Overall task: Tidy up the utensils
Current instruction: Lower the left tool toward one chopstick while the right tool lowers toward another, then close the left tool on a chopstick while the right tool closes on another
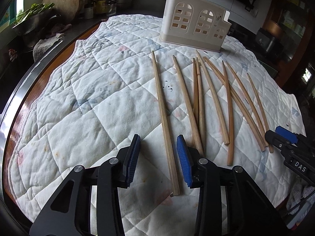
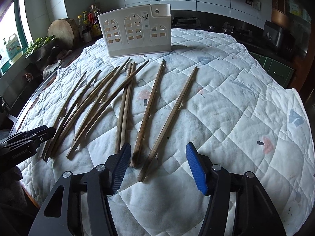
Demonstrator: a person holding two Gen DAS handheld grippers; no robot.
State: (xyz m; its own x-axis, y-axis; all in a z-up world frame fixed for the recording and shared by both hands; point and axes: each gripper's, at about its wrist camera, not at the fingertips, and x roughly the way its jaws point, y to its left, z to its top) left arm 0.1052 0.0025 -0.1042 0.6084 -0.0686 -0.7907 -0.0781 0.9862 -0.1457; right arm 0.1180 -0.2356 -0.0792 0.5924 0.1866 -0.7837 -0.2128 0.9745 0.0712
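Several wooden chopsticks [image 1: 198, 100] lie fanned out on a white quilted cloth [image 1: 88, 98], pointing toward a cream plastic utensil holder [image 1: 194, 24] that stands upright at the far side. My left gripper [image 1: 158, 143] is open, low over the cloth, with the leftmost chopstick [image 1: 164, 122] lying between its fingers. My right gripper [image 2: 158, 153] is open, with the near ends of the two rightmost chopsticks [image 2: 167, 118] between its fingers. The holder [image 2: 135, 31] and the chopsticks [image 2: 110, 98] also show in the right wrist view. Each gripper shows at the edge of the other's view.
The cloth [image 2: 236, 108] covers a round wooden table. Behind it runs a dark counter with bottles [image 2: 90, 19], a round chopping block [image 2: 63, 31], a pan of greens [image 2: 39, 45] and a stove [image 2: 187, 21].
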